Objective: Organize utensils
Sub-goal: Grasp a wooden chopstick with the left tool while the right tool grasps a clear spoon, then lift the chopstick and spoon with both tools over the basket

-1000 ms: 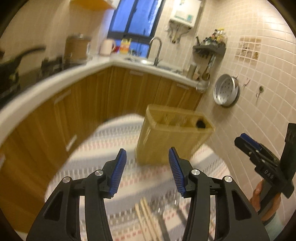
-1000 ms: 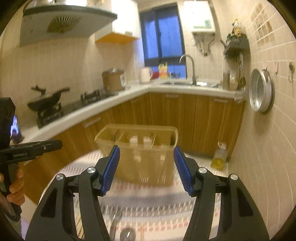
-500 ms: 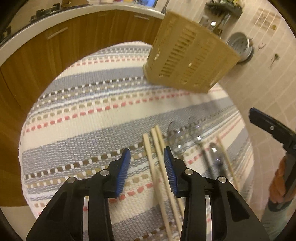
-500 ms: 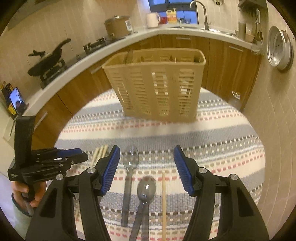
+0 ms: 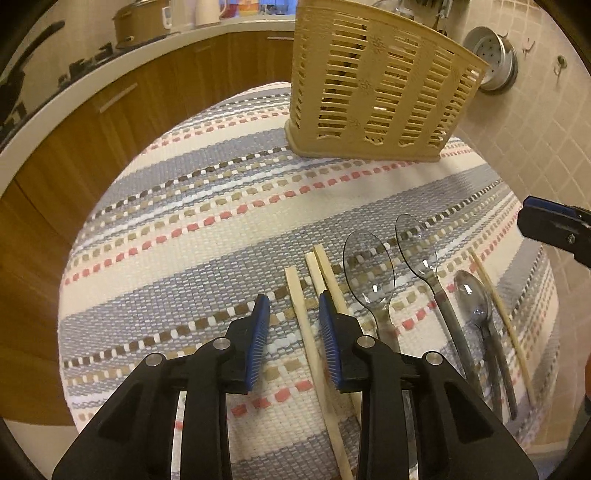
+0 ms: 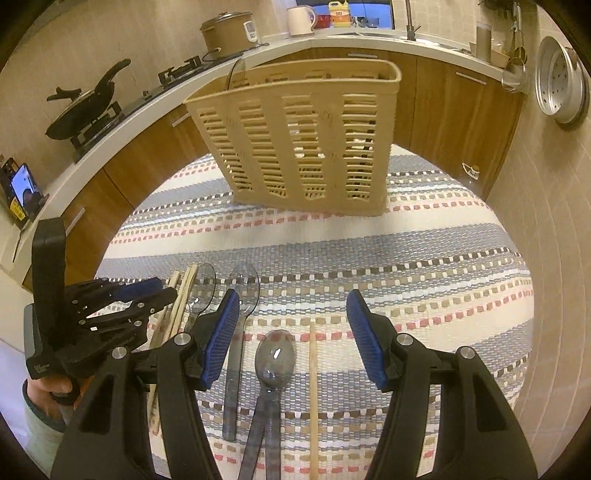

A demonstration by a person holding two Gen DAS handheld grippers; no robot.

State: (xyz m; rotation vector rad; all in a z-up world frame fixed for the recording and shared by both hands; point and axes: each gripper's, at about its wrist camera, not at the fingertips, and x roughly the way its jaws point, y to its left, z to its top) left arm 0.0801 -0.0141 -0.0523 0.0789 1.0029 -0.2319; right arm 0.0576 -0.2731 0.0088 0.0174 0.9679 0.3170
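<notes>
text: none legible | labels: none legible | numbers: 0

Striped woven cloth (image 6: 424, 251) covers the round table; wood-front cabinets (image 6: 454, 110) under a white countertop (image 6: 155, 99) curve behind it. On the counter: black pan (image 6: 85, 107) on the stove, brown rice cooker (image 6: 223, 33), white kettle (image 6: 299, 20). Perforated metal lid (image 6: 559, 83) hangs on the tiled wall, phone screen (image 6: 24, 190) lit at far left.

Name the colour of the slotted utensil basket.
Beige utensil basket; shows best in the right wrist view.
</notes>
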